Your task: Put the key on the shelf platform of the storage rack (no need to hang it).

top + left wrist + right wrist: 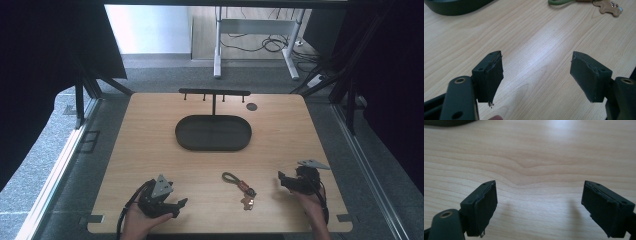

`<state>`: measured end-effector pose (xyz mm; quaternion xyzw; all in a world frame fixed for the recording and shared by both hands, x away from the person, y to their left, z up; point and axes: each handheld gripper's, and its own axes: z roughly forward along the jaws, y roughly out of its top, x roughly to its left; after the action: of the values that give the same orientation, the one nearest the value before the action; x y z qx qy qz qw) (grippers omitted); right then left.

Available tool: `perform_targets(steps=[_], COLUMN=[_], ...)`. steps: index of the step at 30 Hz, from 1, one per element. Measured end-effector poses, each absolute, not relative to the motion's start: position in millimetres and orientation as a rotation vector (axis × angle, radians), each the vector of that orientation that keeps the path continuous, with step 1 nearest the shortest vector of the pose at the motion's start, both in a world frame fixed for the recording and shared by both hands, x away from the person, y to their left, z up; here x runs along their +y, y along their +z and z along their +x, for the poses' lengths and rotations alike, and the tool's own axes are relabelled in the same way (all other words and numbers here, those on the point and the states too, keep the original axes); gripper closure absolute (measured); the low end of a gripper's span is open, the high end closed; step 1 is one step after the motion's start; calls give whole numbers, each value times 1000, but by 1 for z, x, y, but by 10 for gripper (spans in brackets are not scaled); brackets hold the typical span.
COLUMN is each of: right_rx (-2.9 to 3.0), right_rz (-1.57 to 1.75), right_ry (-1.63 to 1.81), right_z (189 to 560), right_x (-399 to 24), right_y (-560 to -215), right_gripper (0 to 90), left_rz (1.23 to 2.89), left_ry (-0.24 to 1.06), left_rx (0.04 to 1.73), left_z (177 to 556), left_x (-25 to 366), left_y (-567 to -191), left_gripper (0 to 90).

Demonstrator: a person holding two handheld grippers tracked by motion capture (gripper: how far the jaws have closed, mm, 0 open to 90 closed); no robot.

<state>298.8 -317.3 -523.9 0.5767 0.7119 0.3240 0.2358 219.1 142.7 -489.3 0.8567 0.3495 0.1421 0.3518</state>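
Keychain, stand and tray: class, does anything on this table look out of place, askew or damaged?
The keychain lies loose on the table between the two grippers, while the pegs on the stand behind the tray hang bare. The left gripper has frayed padding on its jaws. Nothing is spilled.

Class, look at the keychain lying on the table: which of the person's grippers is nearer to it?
Right. The right gripper sits just to the right of the keychain; the left gripper is farther off, to its left and nearer the person.

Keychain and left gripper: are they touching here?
Apart. The high view shows bare table between the keychain and the left gripper, whose jaws stand open.
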Motion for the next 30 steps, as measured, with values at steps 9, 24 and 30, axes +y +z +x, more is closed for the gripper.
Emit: perform_targets(steps=[9, 24, 30], right_rx=[2026, 2102, 2155], right_rz=[1497, 1407, 1340], right_ry=[882, 877, 897], right_z=[285, 279, 278], right_x=[-316, -320, -316], right_y=[-519, -506, -496], right_gripper=[140, 251, 321], left_rz=[2220, 2195, 2192], left_ry=[376, 382, 389], left_rx=[878, 915, 917], left_z=[214, 216, 216], left_x=[138, 147, 149], left_y=[-485, -484, -483], left_gripper=[270, 270, 270])
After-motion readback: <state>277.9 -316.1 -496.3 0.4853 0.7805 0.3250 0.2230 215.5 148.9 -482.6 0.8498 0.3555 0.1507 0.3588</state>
